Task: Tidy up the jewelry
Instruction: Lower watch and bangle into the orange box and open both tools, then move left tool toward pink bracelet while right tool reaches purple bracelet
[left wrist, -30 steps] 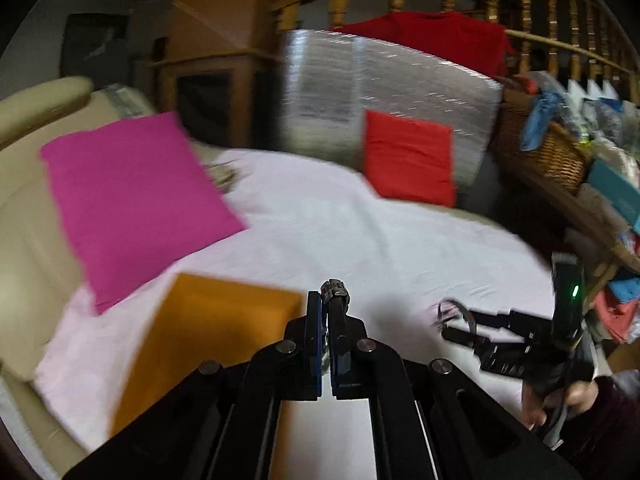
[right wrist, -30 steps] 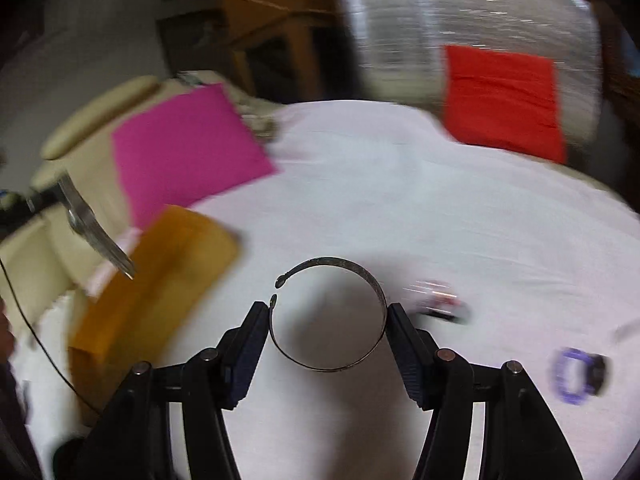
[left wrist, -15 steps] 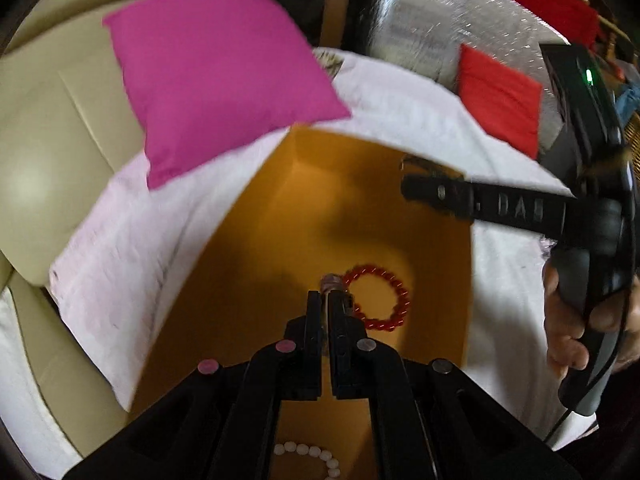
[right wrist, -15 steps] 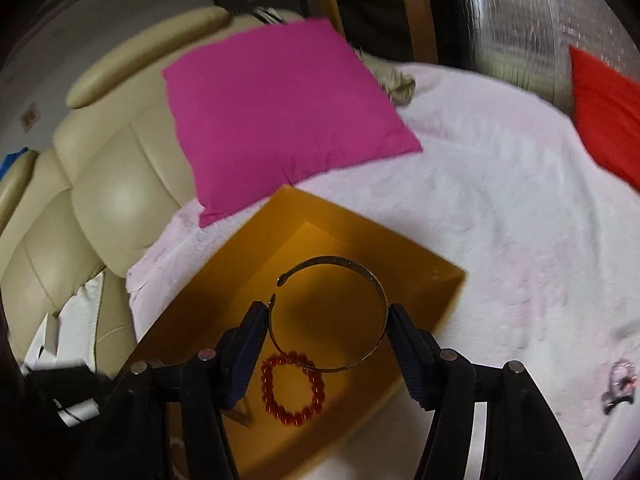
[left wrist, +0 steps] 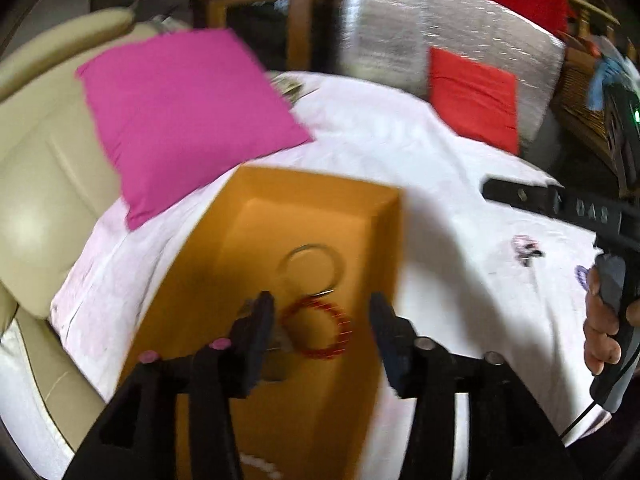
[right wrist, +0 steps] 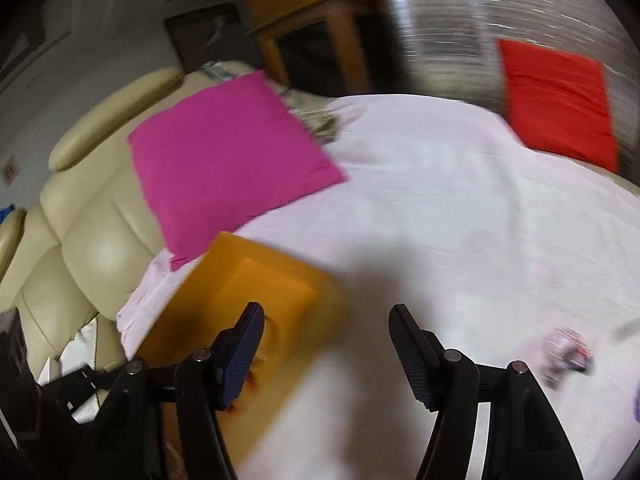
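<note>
Jewelry is gathering in the orange box point(left wrist: 256, 248), which sits on the pink sheet point(left wrist: 440, 184) over the sofa, just beside the magenta cushion point(left wrist: 184, 112). Half a second ago the right gripper point(right wrist: 326, 344) carried a thin metal bangle point(left wrist: 310, 266) stretched between its fingers above the box; now those fingers are spread wide with nothing between them, and the bangle lies flat on the box floor, overlapping or touching the red bead bracelet point(left wrist: 316, 332) nearer the camera. The left gripper point(left wrist: 322, 336) has changed too: it was pinching a small metal piece with its fingers pressed together, and now its fingers are spread apart over the box. A blurred object beside its left finger may be that piece, dropped inside, but motion blur makes this uncertain. A pale beaded strand point(left wrist: 260, 464) shows at the box's near end.

So two items appear to have been delivered at once, and both tools are free. The right gripper has already swung away from the box toward the open sheet, where a small pinkish trinket point(right wrist: 568, 354) and a purple item point(left wrist: 582, 276) at the frame edge are not yet boxed. Judging by that, the sorting is partly done and the next pickup probably lies on the right side.
</note>
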`<control>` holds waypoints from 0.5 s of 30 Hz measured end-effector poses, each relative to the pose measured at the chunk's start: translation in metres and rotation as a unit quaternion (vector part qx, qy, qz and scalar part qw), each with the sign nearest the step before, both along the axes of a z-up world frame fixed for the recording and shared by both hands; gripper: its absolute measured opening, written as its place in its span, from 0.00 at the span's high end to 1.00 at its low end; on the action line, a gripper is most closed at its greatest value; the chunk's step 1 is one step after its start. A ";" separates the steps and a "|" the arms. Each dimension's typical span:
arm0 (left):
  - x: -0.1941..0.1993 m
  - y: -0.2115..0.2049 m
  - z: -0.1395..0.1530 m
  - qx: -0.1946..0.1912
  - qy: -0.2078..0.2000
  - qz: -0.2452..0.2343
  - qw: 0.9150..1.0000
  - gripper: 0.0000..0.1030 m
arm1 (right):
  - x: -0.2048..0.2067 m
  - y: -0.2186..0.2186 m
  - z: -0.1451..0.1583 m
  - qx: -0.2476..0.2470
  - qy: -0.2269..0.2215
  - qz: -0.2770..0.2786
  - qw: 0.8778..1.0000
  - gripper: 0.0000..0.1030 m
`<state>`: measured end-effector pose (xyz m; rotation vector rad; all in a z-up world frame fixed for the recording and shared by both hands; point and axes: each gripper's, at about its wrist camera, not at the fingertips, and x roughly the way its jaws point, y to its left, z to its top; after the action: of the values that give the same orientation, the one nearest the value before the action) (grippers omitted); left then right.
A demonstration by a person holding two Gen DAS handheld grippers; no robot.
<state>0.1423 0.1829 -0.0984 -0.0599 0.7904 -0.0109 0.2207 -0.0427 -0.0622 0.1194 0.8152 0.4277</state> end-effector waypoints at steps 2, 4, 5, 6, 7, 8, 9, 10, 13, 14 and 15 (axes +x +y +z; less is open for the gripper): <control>-0.002 -0.026 0.008 0.007 -0.009 -0.023 1.000 0.44 | -0.015 -0.050 0.005 0.003 -0.002 -0.031 1.000 0.33; -0.002 -0.054 0.015 0.013 -0.016 -0.050 0.999 0.43 | -0.030 -0.096 0.009 0.009 -0.003 -0.063 0.998 0.33; -0.002 -0.066 0.019 0.017 -0.018 -0.059 0.998 0.42 | -0.041 -0.129 0.010 0.011 -0.004 -0.088 0.996 0.33; -0.002 -0.079 0.021 0.022 -0.022 -0.069 0.997 0.41 | -0.047 -0.148 0.009 0.012 -0.005 -0.104 0.995 0.33; -0.002 -0.093 0.022 0.027 -0.027 -0.078 0.996 0.39 | -0.057 -0.177 0.008 0.014 -0.005 -0.127 0.992 0.33; 0.000 -0.105 0.021 0.030 -0.031 -0.085 0.995 0.38 | -0.066 -0.204 0.005 0.018 -0.002 -0.149 0.989 0.33; 0.004 -0.115 0.019 0.030 -0.034 -0.091 0.995 0.38 | -0.072 -0.227 0.004 0.023 0.001 -0.167 0.986 0.33; 0.006 -0.124 0.018 0.028 -0.036 -0.096 0.994 0.37 | -0.080 -0.250 0.002 0.031 0.004 -0.186 0.982 0.33; 0.016 -0.154 0.007 0.026 -0.037 -0.104 0.994 0.37 | -0.096 -0.307 -0.011 0.065 0.012 -0.233 0.970 0.33; 0.022 -0.164 0.002 0.029 -0.041 -0.107 0.993 0.37 | -0.099 -0.323 -0.017 0.079 0.017 -0.250 0.965 0.33; 0.026 -0.171 -0.003 0.033 -0.042 -0.109 0.993 0.37 | -0.100 -0.331 -0.021 0.086 0.023 -0.257 0.962 0.33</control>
<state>0.1680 0.0116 -0.1019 0.0898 0.7087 -0.1929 0.1211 -0.3741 -0.0835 0.4936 0.7578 0.0026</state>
